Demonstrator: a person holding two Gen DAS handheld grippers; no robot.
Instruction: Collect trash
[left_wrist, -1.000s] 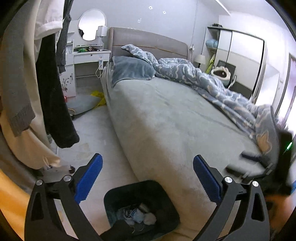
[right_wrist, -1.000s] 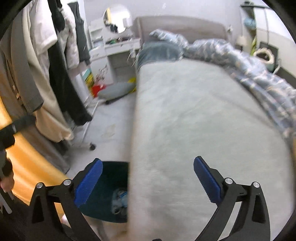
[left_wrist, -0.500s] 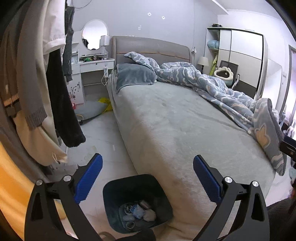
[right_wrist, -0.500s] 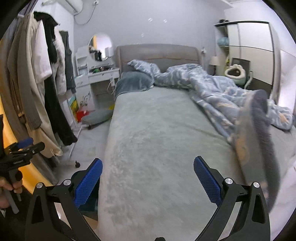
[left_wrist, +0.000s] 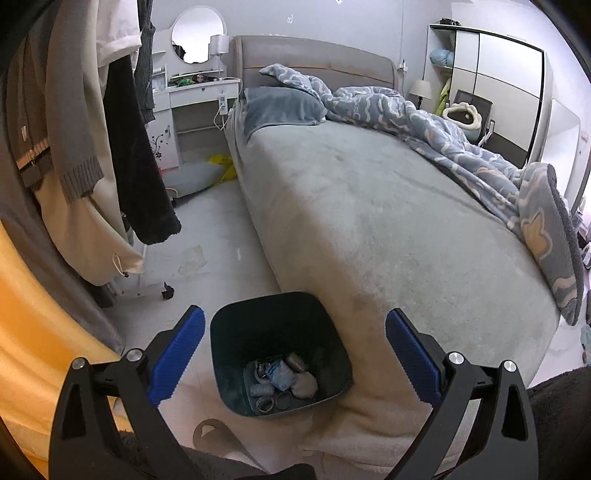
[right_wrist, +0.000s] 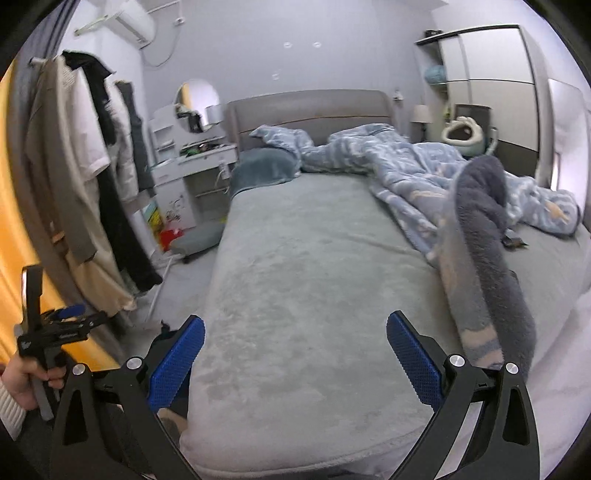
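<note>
A dark bin (left_wrist: 225, 343) stands on the floor at the foot corner of the bed, with several pieces of crumpled trash (left_wrist: 282, 376) in its bottom. My left gripper (left_wrist: 293, 356) is open and empty, held above the bin. My right gripper (right_wrist: 293, 354) is open and empty, above the grey bed sheet (right_wrist: 306, 280). A small dark wrapper (right_wrist: 513, 242) lies on the bed beside the blue duvet (right_wrist: 406, 162). The left gripper also shows in the right wrist view (right_wrist: 68, 319), held in a hand at the far left.
A rack of hanging clothes (left_wrist: 85, 155) lines the left side, with an orange curtain (left_wrist: 33, 332) below it. A white dressing table (left_wrist: 199, 107) and a grey cushion (left_wrist: 192, 179) stand at the far floor end. A wardrobe (left_wrist: 495, 92) fills the right wall.
Both grippers have pulled back and risen. The left view now looks more steeply down into the bin. The right view has swung right and shows more of the bed and folded duvet.
</note>
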